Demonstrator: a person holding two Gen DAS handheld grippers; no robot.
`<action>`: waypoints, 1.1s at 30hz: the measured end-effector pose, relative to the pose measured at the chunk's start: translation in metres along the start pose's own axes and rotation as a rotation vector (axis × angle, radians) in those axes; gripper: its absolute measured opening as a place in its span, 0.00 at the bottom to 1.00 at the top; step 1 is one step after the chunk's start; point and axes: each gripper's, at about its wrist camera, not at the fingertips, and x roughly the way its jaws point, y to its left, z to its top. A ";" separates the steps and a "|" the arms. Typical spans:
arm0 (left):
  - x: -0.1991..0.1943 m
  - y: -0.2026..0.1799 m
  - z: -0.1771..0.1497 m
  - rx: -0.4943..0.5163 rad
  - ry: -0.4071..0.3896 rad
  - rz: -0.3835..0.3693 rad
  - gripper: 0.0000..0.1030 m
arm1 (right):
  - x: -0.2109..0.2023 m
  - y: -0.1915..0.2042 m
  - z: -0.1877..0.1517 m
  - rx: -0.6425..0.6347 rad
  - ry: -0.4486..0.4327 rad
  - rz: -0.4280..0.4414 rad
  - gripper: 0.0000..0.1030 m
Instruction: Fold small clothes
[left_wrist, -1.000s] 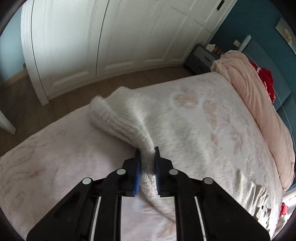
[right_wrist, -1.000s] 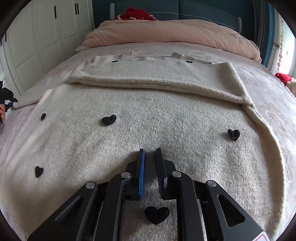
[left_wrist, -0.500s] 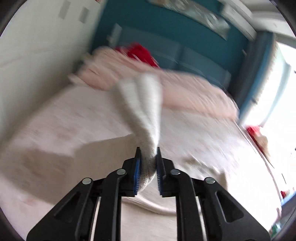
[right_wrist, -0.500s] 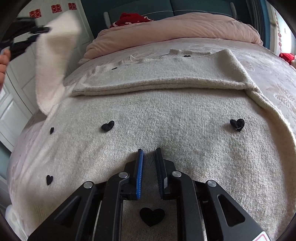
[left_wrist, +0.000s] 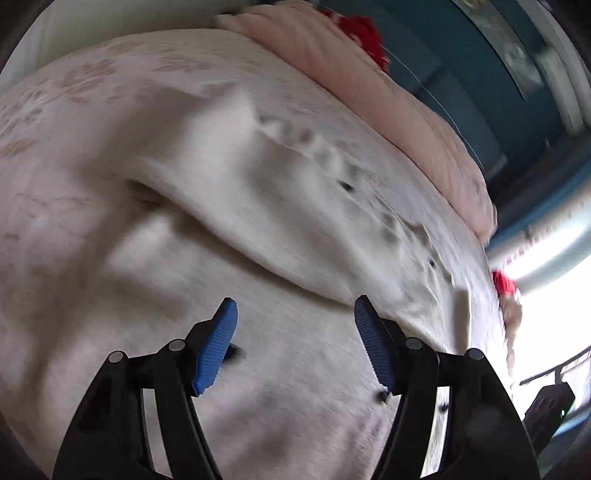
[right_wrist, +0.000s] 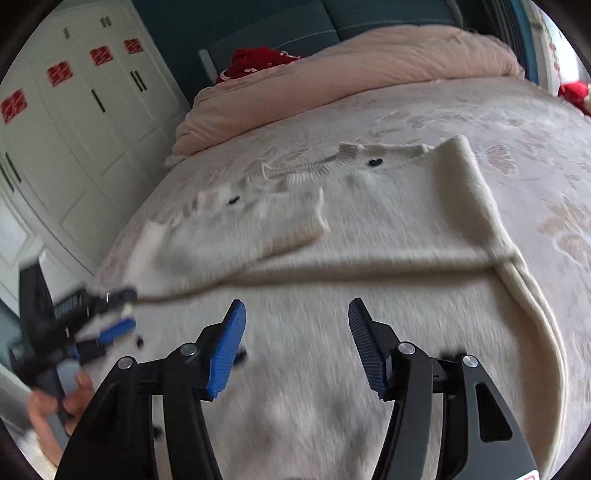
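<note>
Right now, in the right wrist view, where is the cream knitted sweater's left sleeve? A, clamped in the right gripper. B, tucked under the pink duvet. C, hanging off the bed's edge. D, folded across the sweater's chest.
D: the sleeve lies flat across the cream knitted sweater, its cuff near the middle, with nothing between the right gripper's opening jaws.

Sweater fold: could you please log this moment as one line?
stage: sleeves folded in | sweater: flat on bed | left gripper: opening, nothing between fingers | right gripper: opening, nothing between fingers
</note>
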 end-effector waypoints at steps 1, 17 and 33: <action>-0.001 0.007 0.004 -0.024 0.000 0.003 0.62 | 0.008 -0.001 0.012 0.017 0.006 0.010 0.56; 0.011 0.054 0.030 -0.159 0.022 -0.055 0.62 | 0.086 0.052 0.100 0.090 0.071 0.042 0.07; 0.043 0.035 0.075 -0.476 0.011 -0.199 0.15 | -0.050 0.077 0.221 -0.130 -0.240 0.093 0.07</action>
